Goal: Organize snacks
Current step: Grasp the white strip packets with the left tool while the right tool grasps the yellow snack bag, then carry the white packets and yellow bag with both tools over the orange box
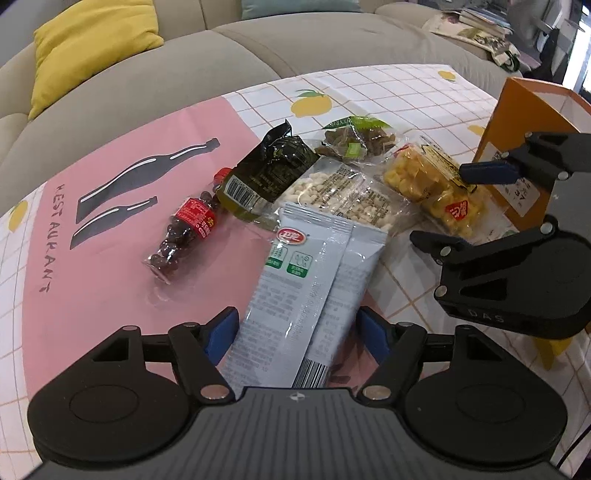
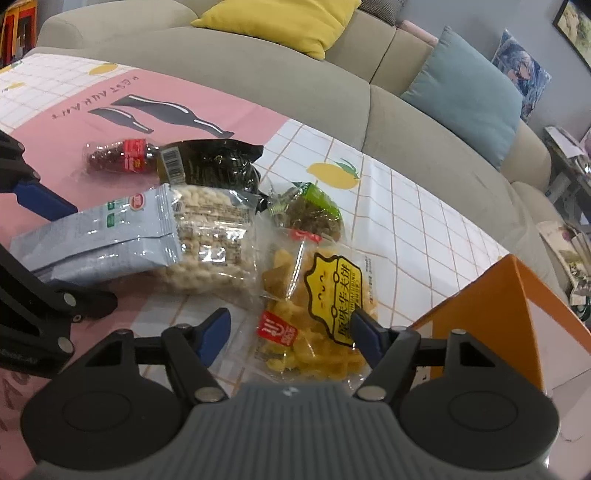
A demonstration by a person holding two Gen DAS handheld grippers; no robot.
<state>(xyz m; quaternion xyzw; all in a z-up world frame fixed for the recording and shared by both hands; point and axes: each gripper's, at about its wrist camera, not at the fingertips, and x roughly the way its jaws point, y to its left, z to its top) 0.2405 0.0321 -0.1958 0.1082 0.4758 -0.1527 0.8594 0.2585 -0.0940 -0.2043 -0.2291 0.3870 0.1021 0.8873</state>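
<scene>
Both tongs are spread, left gripper (image 1: 295, 328) astride the grey packet (image 1: 295, 295), right gripper (image 2: 288, 328) over the yellow snack bag (image 2: 314, 317); next, pinching and lifting toward the orange box (image 2: 517, 314).

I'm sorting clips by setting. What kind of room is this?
Probably a home living room: a grey-beige fabric sofa with a yellow cushion, beside a low table under a pink-and-white checked lemon-print cloth.

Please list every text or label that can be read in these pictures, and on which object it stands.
"RESTAURANT": pink tablecloth panel.
"DAS": right claw's body.
"原味华夫饼": yellow snack bag.
Grey packet, bottle-shaped candy pack, dark packet and orange box: print too small or blurred.
</scene>
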